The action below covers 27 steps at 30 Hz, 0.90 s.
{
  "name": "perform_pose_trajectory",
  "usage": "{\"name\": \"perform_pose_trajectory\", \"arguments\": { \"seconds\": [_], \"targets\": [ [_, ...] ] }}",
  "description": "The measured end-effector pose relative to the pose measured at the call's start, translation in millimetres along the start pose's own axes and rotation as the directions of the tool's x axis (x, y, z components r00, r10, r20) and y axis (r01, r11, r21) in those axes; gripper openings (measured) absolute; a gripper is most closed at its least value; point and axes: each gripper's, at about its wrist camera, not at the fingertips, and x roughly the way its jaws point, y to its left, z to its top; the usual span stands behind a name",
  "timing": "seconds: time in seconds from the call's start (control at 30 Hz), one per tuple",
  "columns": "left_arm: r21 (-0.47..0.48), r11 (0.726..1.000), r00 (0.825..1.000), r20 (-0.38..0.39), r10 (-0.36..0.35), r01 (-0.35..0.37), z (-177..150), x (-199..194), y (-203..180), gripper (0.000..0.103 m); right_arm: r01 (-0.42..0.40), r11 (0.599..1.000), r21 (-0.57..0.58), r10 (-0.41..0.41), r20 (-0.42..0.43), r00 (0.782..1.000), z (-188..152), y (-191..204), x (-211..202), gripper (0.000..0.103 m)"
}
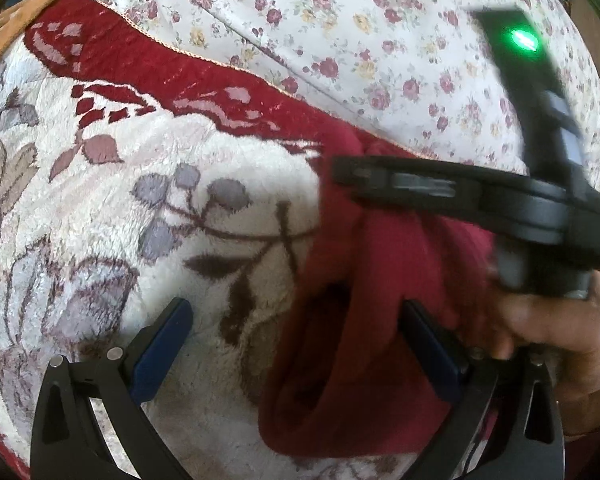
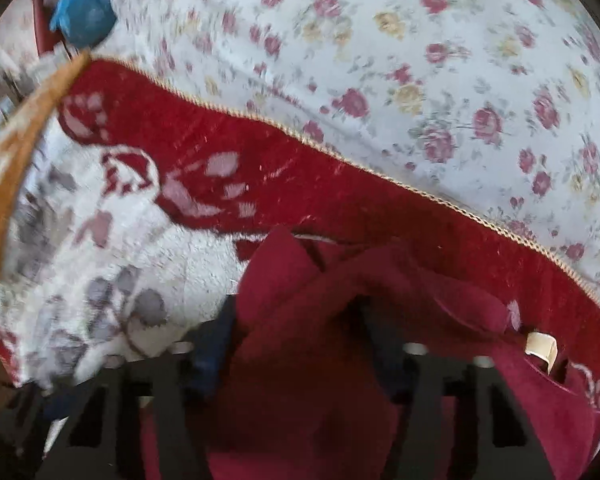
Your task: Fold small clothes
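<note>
Plush floral blanket [image 1: 148,216] over flowered sheet [image 1: 380,40]; left tongs [image 1: 296,332] spread apart beside red garment [image 1: 340,360]; right tongs [image 2: 296,344] clamping it

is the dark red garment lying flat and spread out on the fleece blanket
No, the dark red garment is bunched into loose folds between the left gripper fingers, not spread on the cream floral fleece blanket.
</note>
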Motion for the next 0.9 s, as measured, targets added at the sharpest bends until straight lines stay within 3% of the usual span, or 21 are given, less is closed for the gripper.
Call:
{"name": "perform_pose_trajectory", "arguments": {
  "seconds": [0.03, 0.13, 0.2, 0.23, 0.27, 0.3, 0.4, 0.43, 0.5, 0.57, 0.7, 0.8, 0.9],
  "targets": [
    [-0.003, 1.0, 1.0, 0.007, -0.011, 0.011, 1, 1, 0, 0.102, -0.024, 1.0, 0.01, 0.024, 0.007, 1.0, -1, -4, -6, 0.031],
    [-0.001, 0.997, 0.997, 0.013, -0.077, 0.077, 4, 2, -5, 0.096, -0.077, 0.996, 0.037, 0.075, 0.049, 0.996, -5, -15, -26, 0.025],
    [0.016, 0.993, 0.993, 0.004, -0.118, 0.118, 4, 3, -11, 0.067, -0.104, 0.993, 0.055, 0.1, 0.062, 0.993, -7, -19, -34, 0.024],
    [0.026, 0.99, 0.99, 0.005, -0.142, 0.142, 3, 2, -14, 0.057, -0.113, 0.992, 0.06, 0.109, 0.065, 0.992, -8, -21, -37, 0.023],
    [0.029, 0.984, 0.985, -0.002, -0.175, 0.174, 2, 1, -17, 0.037, -0.119, 0.991, 0.065, 0.115, 0.065, 0.991, -9, -22, -38, 0.023],
    [0.031, 0.977, 0.978, -0.006, -0.209, 0.209, 1, -1, -19, 0.027, -0.127, 0.989, 0.071, 0.122, 0.061, 0.991, -10, -23, -40, 0.023],
    [0.084, 0.969, 0.971, 0.04, -0.235, 0.231, -1, -14, -29, 0.022, -0.177, 0.976, 0.125, 0.17, 0.063, 0.983, -10, -27, -48, 0.031],
    [0.104, 0.966, 0.968, 0.051, -0.244, 0.238, -1, -18, -33, 0.022, -0.193, 0.97, 0.151, 0.184, 0.069, 0.981, -10, -29, -50, 0.054],
    [0.119, 0.96, 0.963, 0.065, -0.262, 0.253, -1, -23, -37, 0.022, -0.221, 0.951, 0.218, 0.205, 0.094, 0.974, -6, -35, -57, 0.088],
    [0.13, 0.958, 0.961, 0.07, -0.267, 0.256, -1, -25, -39, 0.022, -0.217, 0.949, 0.23, 0.202, 0.086, 0.976, 1, -33, -59, 0.09],
    [0.141, 0.957, 0.961, 0.072, -0.265, 0.253, -2, -28, -41, 0.022, -0.106, 0.977, 0.187, 0.115, -0.033, 0.993, 17, -15, -40, 0.09],
    [0.155, 0.957, 0.963, 0.075, -0.257, 0.244, -3, -29, -43, 0.022, -0.089, 0.982, 0.167, 0.11, -0.125, 0.986, 22, -2, -12, 0.09],
    [0.168, 0.959, 0.967, 0.073, -0.244, 0.229, -5, -30, -45, 0.022, -0.027, 0.99, 0.137, 0.053, -0.188, 0.981, 18, 5, 12, 0.092]
  ]
}}
